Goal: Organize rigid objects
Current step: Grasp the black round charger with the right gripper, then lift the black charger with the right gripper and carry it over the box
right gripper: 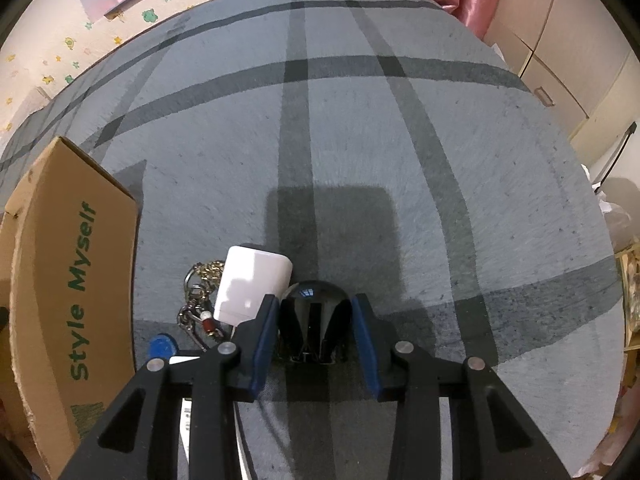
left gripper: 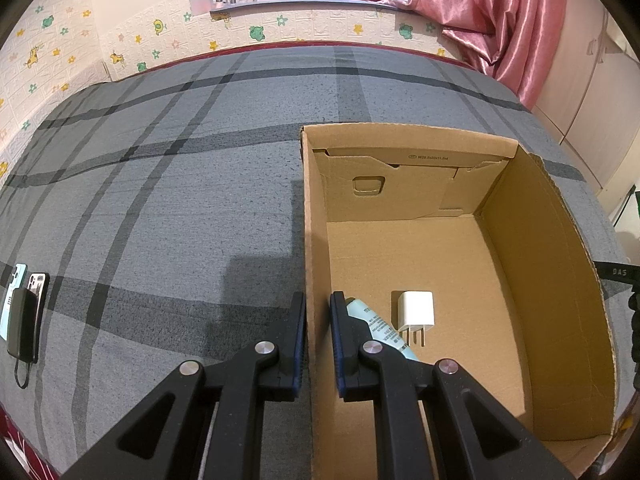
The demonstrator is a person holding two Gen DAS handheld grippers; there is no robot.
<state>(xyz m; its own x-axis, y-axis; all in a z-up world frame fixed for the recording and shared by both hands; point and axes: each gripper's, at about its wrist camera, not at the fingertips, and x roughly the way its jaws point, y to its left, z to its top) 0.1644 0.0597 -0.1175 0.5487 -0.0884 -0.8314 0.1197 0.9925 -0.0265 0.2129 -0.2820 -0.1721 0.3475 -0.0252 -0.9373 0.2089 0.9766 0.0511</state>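
An open cardboard box (left gripper: 552, 264) sits on a grey plaid bedspread (left gripper: 180, 184). Inside lie a white plug charger (left gripper: 416, 312) and a pale green tube (left gripper: 380, 332). My left gripper (left gripper: 317, 304) is shut on the box's left wall, one finger on each side. In the right wrist view, my right gripper (right gripper: 314, 308) has its jaws either side of a glossy black rounded object (right gripper: 314, 320), touching or nearly so. A white charger block (right gripper: 252, 288), a keyring with chain (right gripper: 200, 304) and a blue cap (right gripper: 162, 346) lie just left. The box's outer side (right gripper: 80, 288) reads "Style Myself".
Two phones and a black power bank with cable (left gripper: 24, 320) lie at the bed's left edge. A pink curtain (left gripper: 500, 20) hangs at the far right, cupboards (right gripper: 560, 60) stand beyond the bed. A white packet (right gripper: 186, 412) lies under my right gripper.
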